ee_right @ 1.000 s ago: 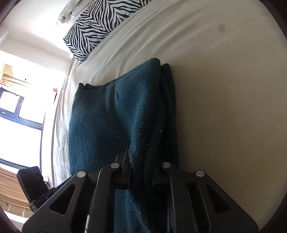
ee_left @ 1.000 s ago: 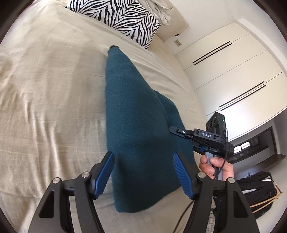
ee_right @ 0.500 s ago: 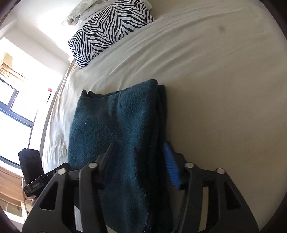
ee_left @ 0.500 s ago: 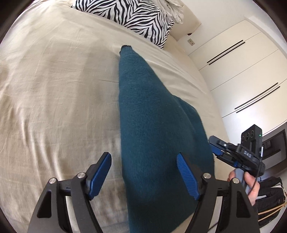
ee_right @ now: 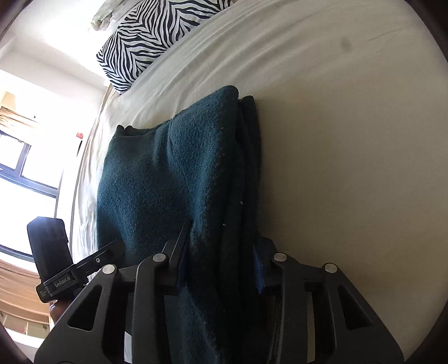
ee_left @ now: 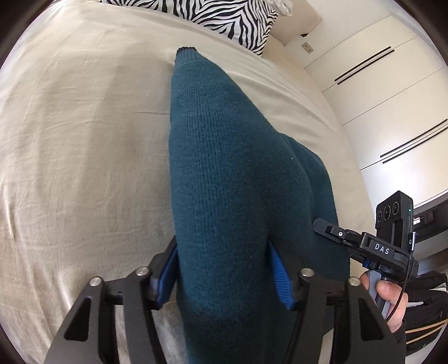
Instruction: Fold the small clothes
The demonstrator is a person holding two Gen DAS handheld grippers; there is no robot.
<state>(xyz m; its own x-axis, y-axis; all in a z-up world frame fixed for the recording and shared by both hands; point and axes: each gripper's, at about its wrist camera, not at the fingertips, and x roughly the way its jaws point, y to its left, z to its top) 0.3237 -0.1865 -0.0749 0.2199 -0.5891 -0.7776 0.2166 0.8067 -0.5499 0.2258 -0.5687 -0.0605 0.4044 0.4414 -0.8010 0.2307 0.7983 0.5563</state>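
Left wrist view: teal knit garment (ee_left: 229,179), folded long, lies on the bed (ee_left: 84,140), long axis running from near edge away toward the zebra pillow (ee_left: 224,19). Left gripper (ee_left: 224,277) straddles its near end, fingers closing, cloth between them.

Right wrist view: right gripper (ee_right: 221,266) straddles the garment's stacked near right edge, fingers closing on it. Both hands equally near.

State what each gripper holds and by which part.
Both are closing on the teal sweater: the left gripper around its near end, the right gripper around the stacked layers at its near edge.
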